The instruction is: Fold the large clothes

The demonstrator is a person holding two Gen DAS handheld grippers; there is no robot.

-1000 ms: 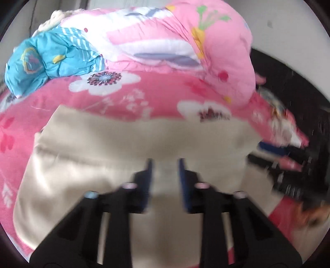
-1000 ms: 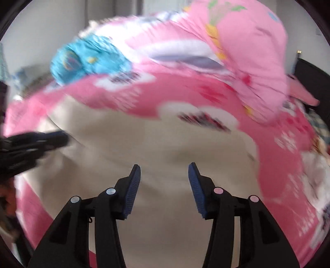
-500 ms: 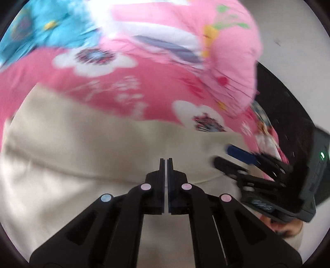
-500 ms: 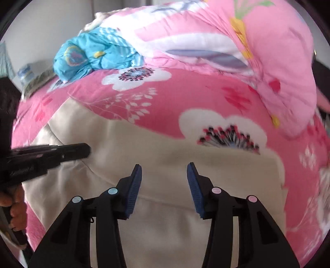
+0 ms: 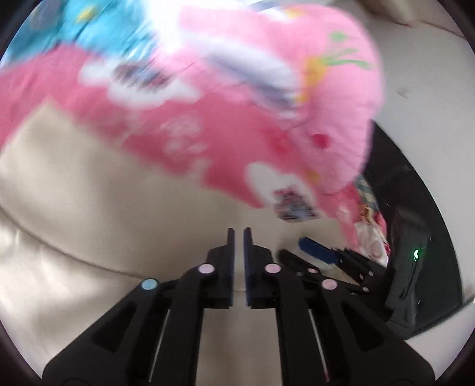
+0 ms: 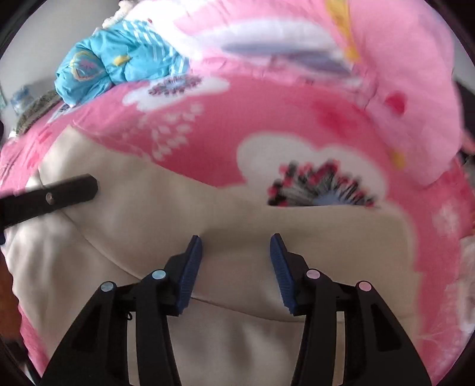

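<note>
Left gripper, jaws together and empty, and right gripper, half open, empty, hover over beige garment spread on pink floral bedspread; next: seize an edge.

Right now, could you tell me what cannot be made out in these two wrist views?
- Left wrist view: motion blur smears the pink floral bedding and blue bundle.
- Both views: the gripper bodies cover the near part of the beige garment, so its type stays unclear.
- Left gripper: whether its shut fingers pinch any fabric is unclear.
- Right gripper: open; contact with the cloth unclear.
</note>
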